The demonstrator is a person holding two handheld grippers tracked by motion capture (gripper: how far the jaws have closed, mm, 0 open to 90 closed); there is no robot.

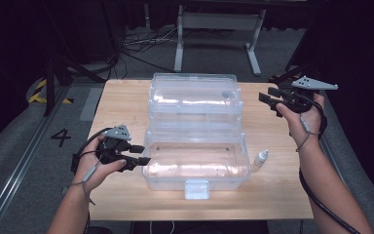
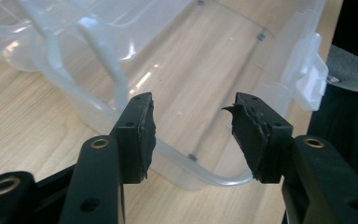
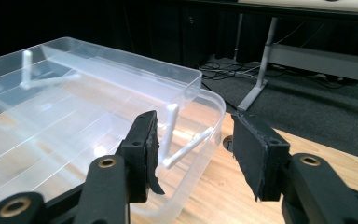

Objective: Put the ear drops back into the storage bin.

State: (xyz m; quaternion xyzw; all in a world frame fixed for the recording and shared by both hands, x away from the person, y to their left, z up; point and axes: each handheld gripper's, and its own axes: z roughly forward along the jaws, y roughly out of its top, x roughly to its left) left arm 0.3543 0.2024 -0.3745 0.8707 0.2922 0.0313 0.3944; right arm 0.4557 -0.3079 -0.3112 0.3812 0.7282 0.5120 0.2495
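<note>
A clear plastic storage box [image 1: 197, 168] stands open in the middle of the wooden table [image 1: 121, 105], its lid and inner tray [image 1: 195, 97] folded back behind it. The box base [image 2: 205, 60] holds nothing. My left gripper [image 1: 143, 154] is at the base's left end, open, with the box's corner rim just beyond its fingertips [image 2: 193, 121]. My right gripper [image 1: 268, 95] hovers off the right end of the lid, open and empty. In the right gripper view its jaws [image 3: 196, 140] frame the tray's corner [image 3: 74, 107] and its white hinge arms [image 3: 186, 149].
A small white dropper bottle [image 1: 261, 158] lies on the table right of the box. The box's white latch [image 1: 196, 189] points at the near table edge. Behind the table are floor cables and a white desk frame [image 1: 219, 29].
</note>
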